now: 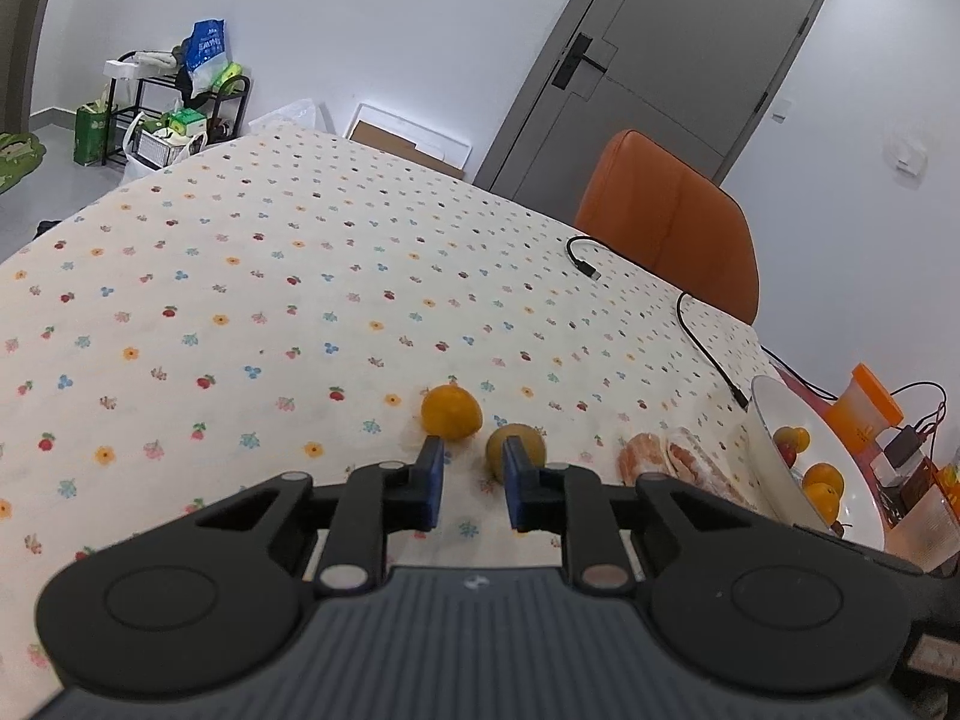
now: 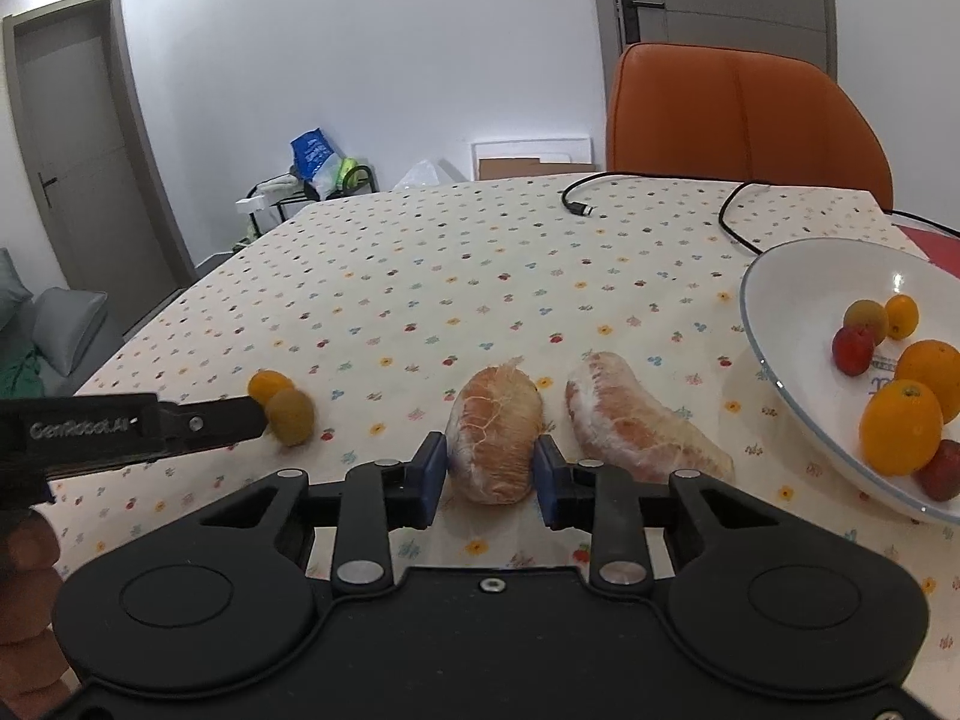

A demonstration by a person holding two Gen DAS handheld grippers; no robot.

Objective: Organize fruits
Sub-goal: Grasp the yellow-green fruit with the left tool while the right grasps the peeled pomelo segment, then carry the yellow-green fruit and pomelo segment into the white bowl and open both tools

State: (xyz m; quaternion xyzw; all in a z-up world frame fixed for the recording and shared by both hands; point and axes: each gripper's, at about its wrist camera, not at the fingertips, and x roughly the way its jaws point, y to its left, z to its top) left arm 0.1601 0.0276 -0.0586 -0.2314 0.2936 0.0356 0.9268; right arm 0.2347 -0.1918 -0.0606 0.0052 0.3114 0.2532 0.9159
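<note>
My left gripper (image 1: 473, 461) is open and empty, its fingertips just short of a small orange fruit (image 1: 451, 411) and a yellow-green fruit (image 1: 515, 450) on the tablecloth. It also shows from the side in the right wrist view (image 2: 252, 414), next to the same two fruits (image 2: 290, 415). My right gripper (image 2: 492, 459) has a peeled pomelo segment (image 2: 495, 439) between its blue pads; the jaws touch its sides. A second pomelo segment (image 2: 642, 420) lies to the right. A white bowl (image 2: 792, 300) at the right holds several oranges and small red fruits.
A black USB cable (image 2: 579, 204) lies across the far part of the flowered tablecloth (image 2: 420, 276). An orange chair (image 2: 738, 114) stands behind the table. An orange-lidded jar (image 1: 867, 408) and a charger stand beyond the bowl (image 1: 774, 438).
</note>
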